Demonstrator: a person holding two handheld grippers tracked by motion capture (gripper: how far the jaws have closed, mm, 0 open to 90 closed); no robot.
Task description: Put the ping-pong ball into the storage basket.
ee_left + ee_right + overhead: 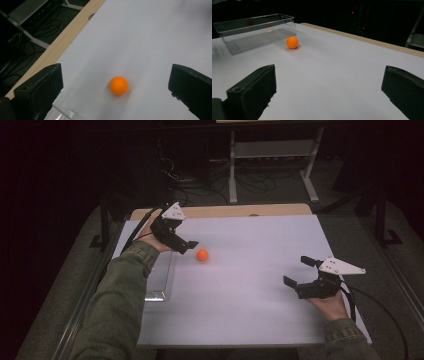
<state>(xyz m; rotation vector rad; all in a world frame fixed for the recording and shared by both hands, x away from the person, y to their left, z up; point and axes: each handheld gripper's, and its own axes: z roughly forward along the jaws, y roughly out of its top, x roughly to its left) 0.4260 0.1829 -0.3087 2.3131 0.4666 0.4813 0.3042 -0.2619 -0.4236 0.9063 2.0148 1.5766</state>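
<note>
Ball (pixel 119 85) sits loose on the worktop (pixel 240 285), orange, just ahead of the left gripper (pixel 189 246) and between its wide-spread fingers, untouched. Right gripper (pixel 299 271) fingers wide too, empty, well apart from it.

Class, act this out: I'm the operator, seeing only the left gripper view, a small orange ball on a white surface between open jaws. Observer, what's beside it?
Observer: A clear rectangular plastic box stands close beside the small orange ball, not touching it.
Operator: Anything inside it?
Observer: It looks empty.
Operator: Where's the other hand?
Observer: The right hand-held gripper is over the near right part of the white table, jaws open, far from the ball.
</note>
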